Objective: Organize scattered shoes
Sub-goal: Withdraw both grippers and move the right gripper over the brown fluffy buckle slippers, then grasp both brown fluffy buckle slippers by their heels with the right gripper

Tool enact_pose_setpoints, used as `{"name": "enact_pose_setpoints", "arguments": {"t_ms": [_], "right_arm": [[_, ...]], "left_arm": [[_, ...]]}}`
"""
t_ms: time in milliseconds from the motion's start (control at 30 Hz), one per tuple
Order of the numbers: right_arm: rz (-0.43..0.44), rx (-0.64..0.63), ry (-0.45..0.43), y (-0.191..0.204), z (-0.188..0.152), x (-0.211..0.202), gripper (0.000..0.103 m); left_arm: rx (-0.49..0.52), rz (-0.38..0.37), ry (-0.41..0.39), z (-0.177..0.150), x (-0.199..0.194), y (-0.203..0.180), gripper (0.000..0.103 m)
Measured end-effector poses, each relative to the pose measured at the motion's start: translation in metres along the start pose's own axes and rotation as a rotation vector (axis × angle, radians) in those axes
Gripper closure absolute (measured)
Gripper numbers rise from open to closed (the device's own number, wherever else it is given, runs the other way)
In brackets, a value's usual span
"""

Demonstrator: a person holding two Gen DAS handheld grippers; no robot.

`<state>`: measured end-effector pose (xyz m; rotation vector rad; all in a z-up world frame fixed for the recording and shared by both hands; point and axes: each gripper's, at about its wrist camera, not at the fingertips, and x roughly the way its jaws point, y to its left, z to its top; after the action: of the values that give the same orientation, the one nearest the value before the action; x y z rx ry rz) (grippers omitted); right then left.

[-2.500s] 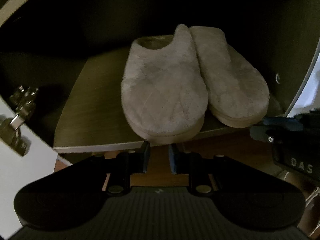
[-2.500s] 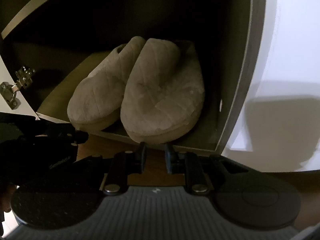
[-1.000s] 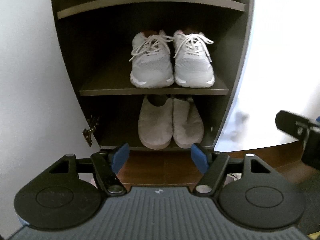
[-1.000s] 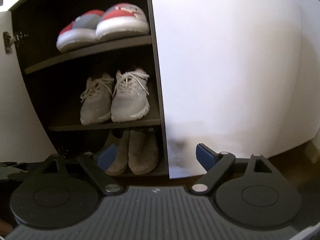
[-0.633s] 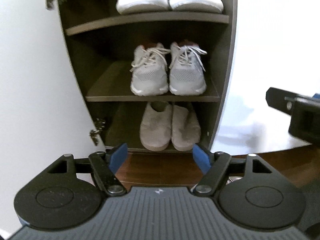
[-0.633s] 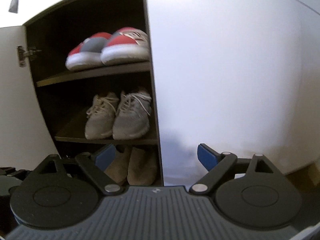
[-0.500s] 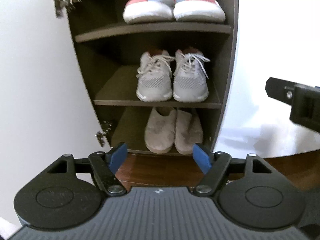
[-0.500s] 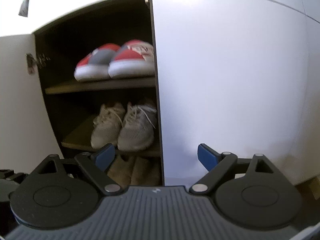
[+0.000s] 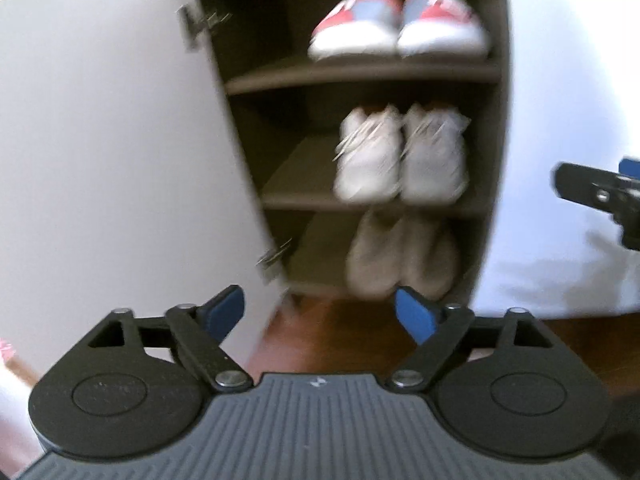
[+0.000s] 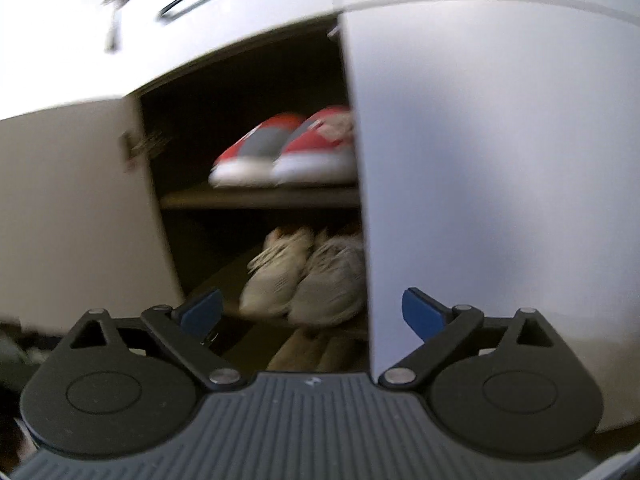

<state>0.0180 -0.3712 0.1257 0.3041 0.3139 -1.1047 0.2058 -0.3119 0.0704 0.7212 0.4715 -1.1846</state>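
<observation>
White cabinet, left door swung open, right door closed; dark interior with three shelves, reddish-brown wood floor in front. Both views motion-blurred.

Top shelf: red-and-grey shoes with white soles, pair side by side, toes out. Middle shelf: white lace-up sneakers, pair touching, toes out. Bottom shelf: beige slippers, pair side by side, toes at the front edge. All three pairs sit toward the right side of the opening.

Left gripper: jaws opening, already spread wide, nothing between the blue pads. It's out in front of the cabinet over the floor, clear of every shoe.

Right gripper: jaws also opening, wide, empty. It faces the edge of the closed right door; from its view the red-and-grey shoes and the sneakers show through the gap, slippers mostly hidden behind the gripper body. Its tip shows at the right edge of the left wrist view, well apart from the left one.

Drawer front with a metal handle above the opening. Door hinges visible on the inside of the open left door.
</observation>
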Motion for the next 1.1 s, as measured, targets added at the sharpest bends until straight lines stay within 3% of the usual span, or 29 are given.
{"name": "enact_pose_setpoints", "arguments": {"t_ms": [167,233,300,333,433,500,567,667,700,767,833,867,933,1033,1100], "right_arm": [[0.248,-0.201,0.225,0.003,-0.069,0.047,0.010],[0.376,-0.326,0.319,0.024,-0.104,0.067,0.018],[0.557,-0.500,0.407,0.064,-0.147,0.093,0.044],[0.604,-0.547,0.428,0.077,-0.158,0.101,0.049],[0.729,-0.687,0.486,0.137,-0.204,0.137,0.050],[0.797,-0.750,0.506,0.180,-0.233,0.166,0.041],[0.815,-0.800,0.525,0.205,-0.255,0.180,0.033],[0.779,-0.953,0.564,0.249,-0.301,0.219,0.037],[0.773,-0.977,0.583,0.254,-0.309,0.224,0.046],[0.766,-1.007,0.634,0.261,-0.327,0.236,0.074],[0.755,-0.991,0.623,0.261,-0.332,0.235,0.082],[0.740,-0.967,0.624,0.258,-0.331,0.233,0.088],[0.707,-0.914,0.627,0.250,-0.328,0.227,0.090],[0.598,-0.663,0.648,0.219,-0.307,0.226,0.090],[0.506,-0.479,0.650,0.197,-0.283,0.234,0.090]], "left_arm": [[0.131,0.084,0.209,-0.073,0.013,0.034,0.015],[0.147,0.110,0.281,-0.094,0.015,0.048,0.015],[0.125,0.147,0.319,-0.111,0.017,0.063,0.015],[0.109,0.160,0.329,-0.116,0.018,0.066,0.015],[0.052,0.177,0.372,-0.130,0.015,0.076,0.016],[0.002,0.172,0.371,-0.132,0.003,0.082,0.015],[-0.017,0.192,0.383,-0.132,-0.001,0.083,0.015],[-0.018,0.227,0.429,-0.140,-0.002,0.083,0.015],[-0.020,0.238,0.444,-0.141,-0.001,0.084,0.015],[-0.024,0.261,0.464,-0.142,0.000,0.086,0.015],[-0.029,0.290,0.474,-0.138,0.002,0.084,0.015],[-0.029,0.296,0.474,-0.134,0.003,0.082,0.015],[-0.017,0.300,0.472,-0.124,0.002,0.077,0.015],[0.046,0.275,0.466,-0.104,-0.003,0.062,0.015],[0.138,0.216,0.439,-0.088,-0.007,0.048,0.013]]}}
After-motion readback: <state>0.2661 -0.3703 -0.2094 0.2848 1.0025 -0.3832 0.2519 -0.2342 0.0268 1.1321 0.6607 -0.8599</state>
